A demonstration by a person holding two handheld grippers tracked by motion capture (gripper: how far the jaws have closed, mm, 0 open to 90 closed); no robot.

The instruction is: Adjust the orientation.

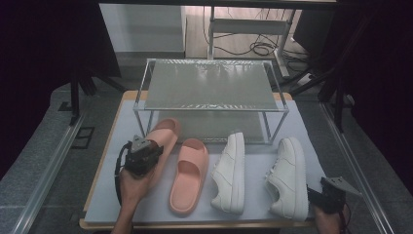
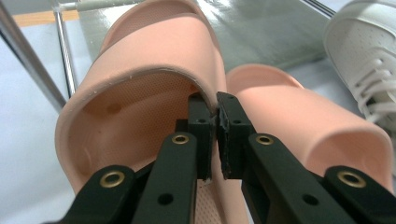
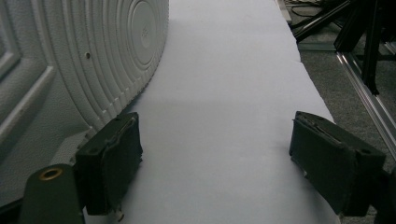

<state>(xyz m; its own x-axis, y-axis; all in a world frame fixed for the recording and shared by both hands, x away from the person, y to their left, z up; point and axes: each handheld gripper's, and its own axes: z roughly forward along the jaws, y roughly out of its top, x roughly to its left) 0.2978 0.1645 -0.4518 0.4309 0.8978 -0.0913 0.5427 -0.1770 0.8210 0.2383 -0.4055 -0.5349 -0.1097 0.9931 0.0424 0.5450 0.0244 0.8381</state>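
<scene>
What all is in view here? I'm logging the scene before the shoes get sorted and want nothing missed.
pink slides: 2, pink, left half of the mat; the left slide has its side wall clamped, the right slide lies flat beside it
white sneakers: 2, white, right half of the mat; the inner sneaker lies on its side, the outer sneaker is tipped up with its sole toward the right gripper
shoe rack: 1, metal frame with grey shelves, back of the table
mat: 1, pale grey, covering the tabletop
left gripper: 1, black, shut on the left slide's wall
right gripper: 1, black, open, low beside the outer sneaker's sole
</scene>
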